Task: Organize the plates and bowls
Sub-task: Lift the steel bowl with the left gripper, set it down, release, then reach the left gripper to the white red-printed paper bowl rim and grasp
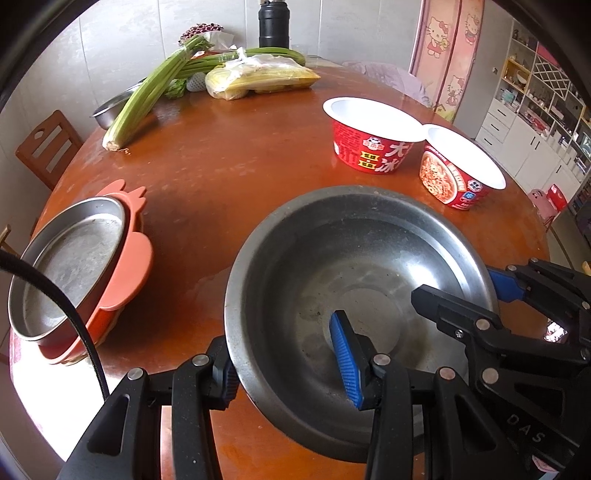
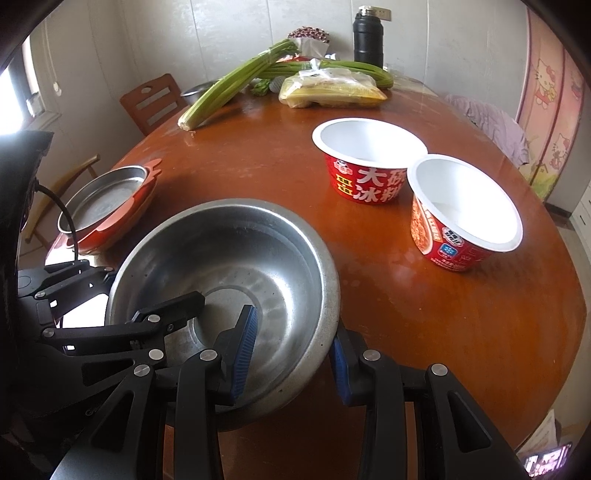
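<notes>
A large steel bowl (image 1: 351,251) (image 2: 240,251) sits near the front of the round brown table (image 1: 221,177), held at its rim from both sides. My left gripper (image 1: 286,373) (image 2: 153,286) is shut on its left rim, one blue pad inside and one finger outside. My right gripper (image 2: 291,360) (image 1: 461,290) is shut on the right rim the same way. To the left, a flat steel plate (image 1: 70,258) (image 2: 107,195) lies on orange plates (image 1: 129,266) (image 2: 122,221). Two empty red paper bowls (image 1: 369,144) (image 1: 458,177) (image 2: 365,173) (image 2: 458,221) stand upright at the right.
At the far side lie celery stalks (image 1: 147,92), a bag of yellow food (image 1: 258,77), a small steel basin (image 1: 110,107) under the celery and a black flask (image 1: 273,26). A wooden chair (image 1: 44,147) stands at the table's left. A black cable (image 1: 74,321) crosses the steel plate.
</notes>
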The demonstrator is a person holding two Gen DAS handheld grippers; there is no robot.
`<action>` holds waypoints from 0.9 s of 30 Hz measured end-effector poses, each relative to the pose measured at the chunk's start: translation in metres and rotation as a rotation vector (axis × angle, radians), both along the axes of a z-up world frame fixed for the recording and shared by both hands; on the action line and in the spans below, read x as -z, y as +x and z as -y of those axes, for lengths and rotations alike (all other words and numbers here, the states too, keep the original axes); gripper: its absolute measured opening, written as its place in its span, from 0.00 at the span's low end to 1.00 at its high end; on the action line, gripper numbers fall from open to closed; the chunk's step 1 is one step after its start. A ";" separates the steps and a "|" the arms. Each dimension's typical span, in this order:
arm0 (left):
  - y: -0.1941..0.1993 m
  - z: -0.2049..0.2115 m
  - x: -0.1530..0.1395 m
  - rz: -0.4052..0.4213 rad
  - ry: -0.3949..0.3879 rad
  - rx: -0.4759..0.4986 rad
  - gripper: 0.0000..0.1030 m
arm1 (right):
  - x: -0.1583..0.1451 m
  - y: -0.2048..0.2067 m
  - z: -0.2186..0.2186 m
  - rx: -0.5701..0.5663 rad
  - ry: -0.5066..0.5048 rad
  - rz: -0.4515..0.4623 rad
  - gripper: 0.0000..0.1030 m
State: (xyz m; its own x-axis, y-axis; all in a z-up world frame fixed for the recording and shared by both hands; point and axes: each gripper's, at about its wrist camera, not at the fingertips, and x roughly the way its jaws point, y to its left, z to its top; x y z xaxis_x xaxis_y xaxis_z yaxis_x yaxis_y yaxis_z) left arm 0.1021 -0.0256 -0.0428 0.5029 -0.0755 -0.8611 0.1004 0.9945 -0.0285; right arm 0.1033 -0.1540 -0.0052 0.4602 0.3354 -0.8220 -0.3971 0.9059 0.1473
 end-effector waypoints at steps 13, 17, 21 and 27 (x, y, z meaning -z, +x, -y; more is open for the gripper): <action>-0.006 -0.006 -0.013 0.031 -0.017 -0.012 0.45 | -0.007 0.001 0.012 0.030 0.010 0.021 0.38; -0.012 -0.012 -0.024 0.058 -0.017 -0.034 0.46 | -0.013 0.000 0.021 0.051 0.028 0.033 0.38; -0.017 -0.012 -0.038 0.088 -0.012 -0.040 0.46 | -0.024 -0.004 0.031 0.078 0.037 0.061 0.39; -0.017 0.003 -0.066 0.126 -0.027 -0.021 0.47 | -0.041 -0.011 0.051 0.108 0.077 0.101 0.39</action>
